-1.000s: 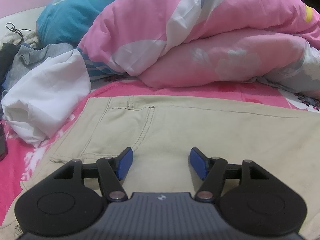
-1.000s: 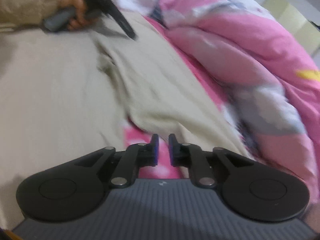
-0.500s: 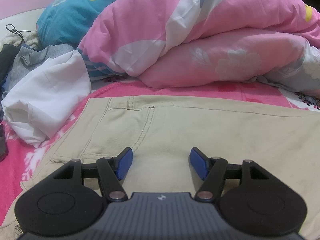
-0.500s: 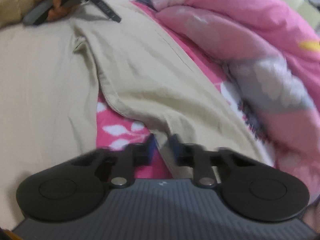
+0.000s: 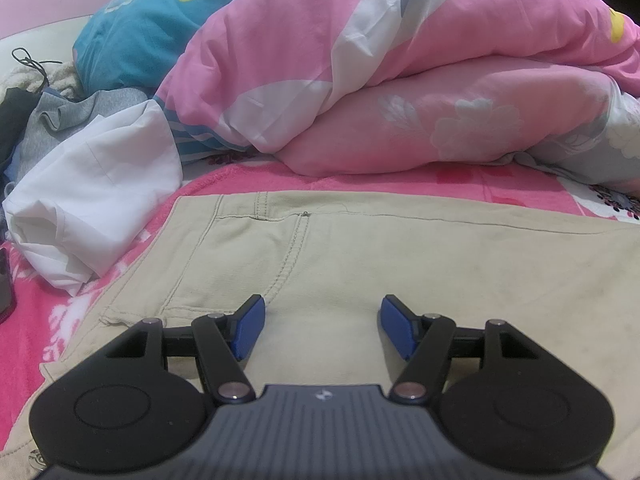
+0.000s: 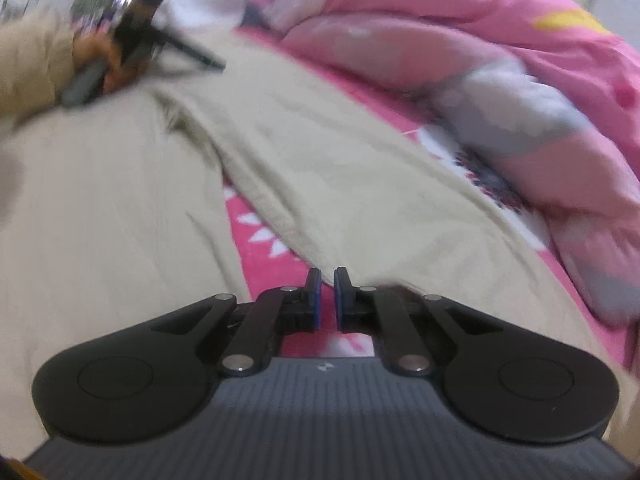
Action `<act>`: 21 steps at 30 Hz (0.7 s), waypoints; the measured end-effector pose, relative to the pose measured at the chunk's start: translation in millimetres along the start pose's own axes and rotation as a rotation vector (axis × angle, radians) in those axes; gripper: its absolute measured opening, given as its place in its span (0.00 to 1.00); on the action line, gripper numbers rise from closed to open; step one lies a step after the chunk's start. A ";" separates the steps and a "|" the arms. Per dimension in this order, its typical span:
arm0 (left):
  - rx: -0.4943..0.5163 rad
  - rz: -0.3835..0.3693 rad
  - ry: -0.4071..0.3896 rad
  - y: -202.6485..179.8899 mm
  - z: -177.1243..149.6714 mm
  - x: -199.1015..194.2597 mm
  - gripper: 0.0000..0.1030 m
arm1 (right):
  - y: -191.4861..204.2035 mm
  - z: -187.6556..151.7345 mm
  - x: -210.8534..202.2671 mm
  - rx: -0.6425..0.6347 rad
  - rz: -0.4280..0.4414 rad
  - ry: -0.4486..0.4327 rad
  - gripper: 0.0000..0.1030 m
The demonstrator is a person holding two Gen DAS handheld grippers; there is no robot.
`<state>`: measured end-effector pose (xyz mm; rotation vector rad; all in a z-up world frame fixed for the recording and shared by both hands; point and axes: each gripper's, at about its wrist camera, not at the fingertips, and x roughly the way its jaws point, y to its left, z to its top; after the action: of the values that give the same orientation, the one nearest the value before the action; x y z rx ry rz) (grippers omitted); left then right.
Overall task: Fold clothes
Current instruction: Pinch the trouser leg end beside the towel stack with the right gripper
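Observation:
Beige trousers [image 5: 400,264] lie flat on a pink flowered blanket [image 5: 360,178], waistband and back pocket to the left. My left gripper [image 5: 322,320] hovers low over them beside the pocket seam, open and with nothing between its blue pads. In the blurred right wrist view the two trouser legs [image 6: 320,152] part in a V over the blanket. My right gripper [image 6: 327,296] sits at the edge of the far leg. Its jaws are nearly together and opening slightly, with only blanket showing in the slim gap. A hand [image 6: 90,54] holds the left gripper [image 6: 168,40] at the top left.
A bulky pink and white duvet [image 5: 400,80] is heaped just behind the trousers. A crumpled white garment [image 5: 92,188] and grey clothing [image 5: 80,112] lie to the left, with a blue pillow [image 5: 140,32] behind. A dark object [image 5: 4,292] sits at the left edge.
My right gripper has swung sideways and rolled, so the trouser legs now lie differently in its view and the far leg's edge is at its tips. The left gripper has not moved.

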<state>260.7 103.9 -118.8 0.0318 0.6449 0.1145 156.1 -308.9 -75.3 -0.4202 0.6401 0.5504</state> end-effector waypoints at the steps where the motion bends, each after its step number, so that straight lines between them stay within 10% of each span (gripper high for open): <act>1: 0.000 0.000 0.000 -0.1 0.0 0.0 0.64 | -7.6 -3.7 -8.0 0.047 -0.009 -0.017 0.09; 8: 0.003 0.003 -0.001 -0.8 -0.1 0.1 0.64 | -82.0 -43.7 -35.9 0.485 -0.204 -0.100 0.15; 17: 0.010 0.010 -0.001 -2.3 -0.4 0.4 0.64 | -143.9 -143.7 -97.5 1.134 -0.595 -0.135 0.49; 21: 0.013 0.013 -0.002 -2.7 -0.4 0.3 0.65 | -160.1 -185.9 -105.9 1.397 -0.600 -0.185 0.50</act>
<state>260.9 101.3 -119.5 0.0484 0.6436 0.1232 98.6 -567.6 -109.5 0.7452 0.5449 -0.4788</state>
